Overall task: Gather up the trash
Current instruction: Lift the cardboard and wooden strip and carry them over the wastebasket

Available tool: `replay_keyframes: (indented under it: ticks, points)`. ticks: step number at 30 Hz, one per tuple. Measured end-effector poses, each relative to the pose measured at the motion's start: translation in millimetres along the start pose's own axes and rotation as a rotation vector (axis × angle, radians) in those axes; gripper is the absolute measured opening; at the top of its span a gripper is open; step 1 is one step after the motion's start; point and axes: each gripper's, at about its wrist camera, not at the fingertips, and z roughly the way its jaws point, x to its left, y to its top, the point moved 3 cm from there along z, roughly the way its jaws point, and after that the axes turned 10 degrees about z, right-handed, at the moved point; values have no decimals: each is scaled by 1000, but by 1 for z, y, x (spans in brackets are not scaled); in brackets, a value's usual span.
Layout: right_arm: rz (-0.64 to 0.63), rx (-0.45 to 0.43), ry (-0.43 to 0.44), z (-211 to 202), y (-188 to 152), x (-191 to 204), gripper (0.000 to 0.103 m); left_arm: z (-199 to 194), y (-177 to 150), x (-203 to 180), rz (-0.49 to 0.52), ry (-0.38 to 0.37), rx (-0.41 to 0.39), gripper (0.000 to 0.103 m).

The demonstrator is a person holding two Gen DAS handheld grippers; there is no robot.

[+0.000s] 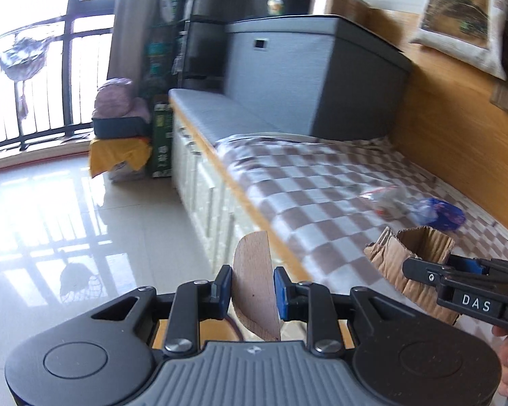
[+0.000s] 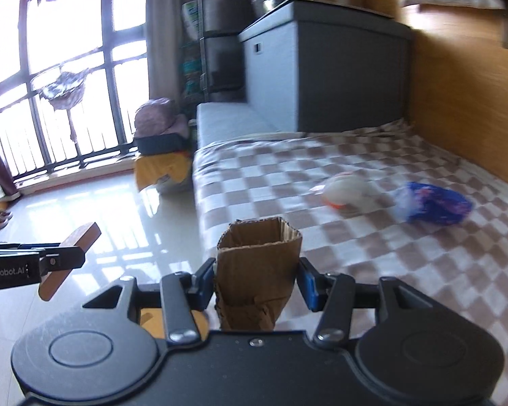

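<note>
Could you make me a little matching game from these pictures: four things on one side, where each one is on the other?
Things:
1. wooden piece
2. cardboard tube
3. blue bag
4. yellow cloth

Places:
A. on the checked blanket
B. in the left hand-held gripper
C. on the floor by the window
D. in the right hand-held gripper

Pairs: 1-B, 2-D, 3-A, 4-C

Two grippers: the left gripper (image 1: pixel 252 287) clamps one wooden piece (image 1: pixel 255 284), the right gripper (image 2: pixel 256 279) one cardboard tube (image 2: pixel 259 270). Two loose items lie on one checked blanket (image 2: pixel 355 237): one white wad (image 2: pixel 347 193), possibly a plastic bag, and one blue wrapper (image 2: pixel 437 203). One grey box (image 2: pixel 321 64) stands behind.
</note>
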Motion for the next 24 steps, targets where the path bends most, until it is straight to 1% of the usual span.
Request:
replay_keyframes:
  ticks: [7,12,14,17,24]
  points:
    - [-40,45,74,31,-15,49,51,11,-24,51,-54,75,20,28]
    - [-65,67,125,58,-30,84,51,31,-45,82,-114,103,49,28]
    - [-66,85,140,73,-38,94,51,44,-54,91,-137,106,65,28]
    - [-80,138,154,100,-53,109,51,69,-63,104,-154,100,94,28]
    - [-89,234,128,168,-81,122,51,132,-88,132,-203,85,169,28]
